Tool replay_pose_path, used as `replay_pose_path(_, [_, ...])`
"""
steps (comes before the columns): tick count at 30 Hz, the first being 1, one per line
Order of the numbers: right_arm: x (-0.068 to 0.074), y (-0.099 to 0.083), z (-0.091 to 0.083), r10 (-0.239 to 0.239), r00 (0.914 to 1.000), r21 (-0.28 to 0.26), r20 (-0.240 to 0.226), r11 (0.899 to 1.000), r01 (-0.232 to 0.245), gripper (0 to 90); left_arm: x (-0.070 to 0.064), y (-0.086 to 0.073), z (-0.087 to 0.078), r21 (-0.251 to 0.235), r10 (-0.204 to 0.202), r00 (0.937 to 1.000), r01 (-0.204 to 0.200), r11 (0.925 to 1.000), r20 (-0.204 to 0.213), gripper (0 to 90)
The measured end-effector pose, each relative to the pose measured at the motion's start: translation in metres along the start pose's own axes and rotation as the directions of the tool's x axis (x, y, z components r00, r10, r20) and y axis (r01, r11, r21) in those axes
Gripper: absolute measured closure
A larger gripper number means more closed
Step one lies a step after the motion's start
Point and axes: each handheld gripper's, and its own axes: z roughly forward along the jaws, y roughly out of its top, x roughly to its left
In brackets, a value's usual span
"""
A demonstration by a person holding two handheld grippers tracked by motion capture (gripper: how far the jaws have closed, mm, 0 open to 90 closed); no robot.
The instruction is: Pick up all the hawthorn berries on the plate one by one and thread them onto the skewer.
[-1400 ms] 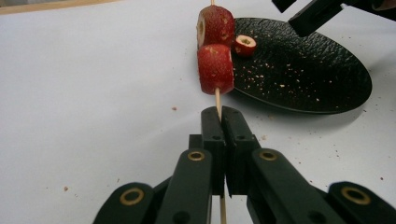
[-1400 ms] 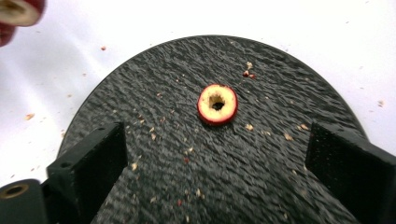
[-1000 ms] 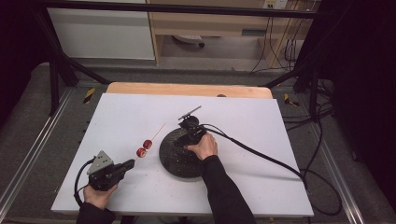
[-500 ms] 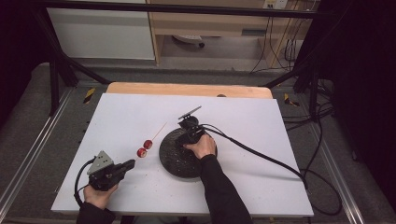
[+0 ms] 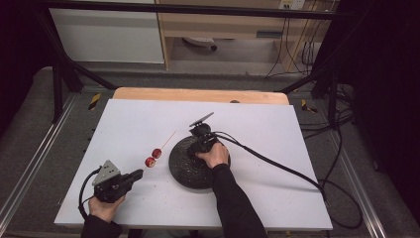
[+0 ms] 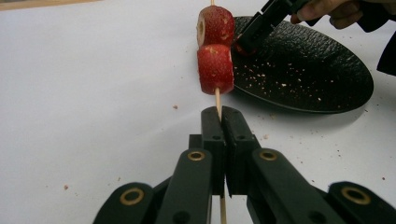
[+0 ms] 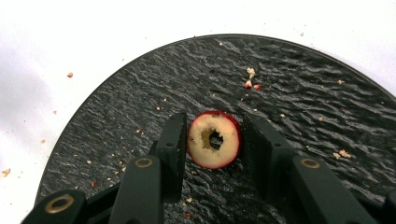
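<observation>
Left tongs [image 6: 219, 122] clenched on thin wooden skewer [image 6: 217, 99] carrying two red fruit pieces [image 6: 215, 68]. Right tongs [image 7: 212, 140] released, straddling cored red fruit slice [image 7: 214, 139] on round black textured plate [image 7: 299, 88].

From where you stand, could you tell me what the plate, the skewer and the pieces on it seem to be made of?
The plate looks like dark slate or slate-look ceramic: matt black with a rippled, stony surface. The skewer seems to be bamboo or wood: thin, pale, straw-coloured. The two pieces on it look like real fruit, perhaps hawthorn: red speckled skin, pale flesh. The cored piece between the right tongs matches them.
</observation>
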Motion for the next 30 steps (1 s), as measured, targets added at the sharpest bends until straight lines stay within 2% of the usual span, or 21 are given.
replay_pose_path(13, [-0.001, 0.001, -0.002, 0.002, 0.9999, 0.002, -0.013, 1.0, -0.002, 62.6, 0.0, 0.0, 0.0, -0.003, 0.0, 1.0, 0.0, 1.0, 0.001, 88.2])
replay_pose_path(30, [0.005, -0.004, -0.034, -0.012, 0.9987, -0.053, -0.05, 0.999, 0.009, 62.7, -0.004, 0.001, 0.002, 0.004, 0.006, 0.9999, -0.006, 1.0, 0.013, 88.2])
